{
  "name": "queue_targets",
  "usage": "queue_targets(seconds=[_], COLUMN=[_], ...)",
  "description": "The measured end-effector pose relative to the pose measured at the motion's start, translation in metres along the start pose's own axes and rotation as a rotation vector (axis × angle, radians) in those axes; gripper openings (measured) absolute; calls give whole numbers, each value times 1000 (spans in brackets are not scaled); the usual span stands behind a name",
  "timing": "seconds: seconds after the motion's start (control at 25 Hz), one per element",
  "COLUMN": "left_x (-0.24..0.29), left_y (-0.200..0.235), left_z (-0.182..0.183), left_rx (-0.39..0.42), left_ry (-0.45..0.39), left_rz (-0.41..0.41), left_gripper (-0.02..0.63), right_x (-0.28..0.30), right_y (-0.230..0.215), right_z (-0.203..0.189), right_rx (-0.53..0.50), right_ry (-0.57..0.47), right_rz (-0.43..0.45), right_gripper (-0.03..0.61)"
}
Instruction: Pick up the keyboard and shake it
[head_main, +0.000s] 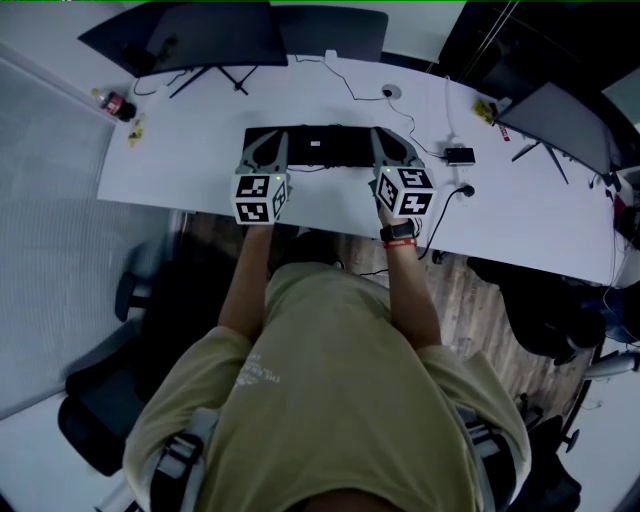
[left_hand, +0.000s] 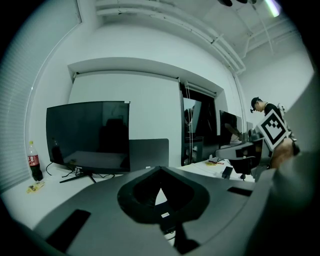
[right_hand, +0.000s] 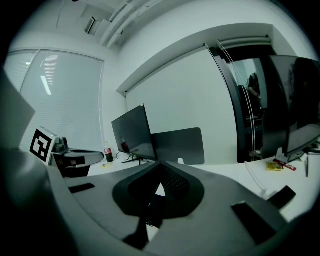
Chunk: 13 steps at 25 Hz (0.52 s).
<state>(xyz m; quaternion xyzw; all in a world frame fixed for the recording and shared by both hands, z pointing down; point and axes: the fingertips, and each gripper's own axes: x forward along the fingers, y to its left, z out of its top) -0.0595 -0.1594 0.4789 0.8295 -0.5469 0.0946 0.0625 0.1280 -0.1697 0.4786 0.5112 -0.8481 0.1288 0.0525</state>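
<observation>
The keyboard is lying flat on the white desk, near its front edge and straight ahead of the person, with its long side running left to right. It is showing as a long, slim, black rectangle with square corners and one small pale patch near the middle of its upper face. The head view is too dim for single keys to be showing. A monitor is standing behind it toward the left, and a bottle with a red label is sitting well apart at the desk's left corner.

The left gripper is reaching over the keyboard's left end and the right gripper over its right end, both pointing away from the person and only slightly downward, so that the grey jaws are half covering each end. In each gripper view the two jaws are pressing together at their tips, with a rounded dark hollow behind the tips. A sliver of white desk and a dark shape below are showing through that hollow. Whether the closed tips are pinching any part of the keyboard I cannot tell
</observation>
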Motion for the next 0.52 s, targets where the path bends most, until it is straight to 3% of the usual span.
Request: queue_targets(seconds=[0.16, 0.32, 0.4, 0.52], left_x=[16, 31, 27, 5], left_y=[0, 17, 55, 136], left_z=[-8, -36, -67, -137], left_rx=[-2, 44, 81, 180], left_ry=[36, 138, 270, 586], left_rz=[-46, -64, -21, 84], left_gripper=[20, 20, 20, 20], right_x=[6, 6, 7, 8], right_y=[-11, -30, -37, -52], right_z=[-6, -17, -36, -81], right_rx=[9, -15, -30, 36], right_ry=[17, 75, 146, 270], right_rz=[-30, -99, -125, -143], right_gripper=[23, 23, 23, 23])
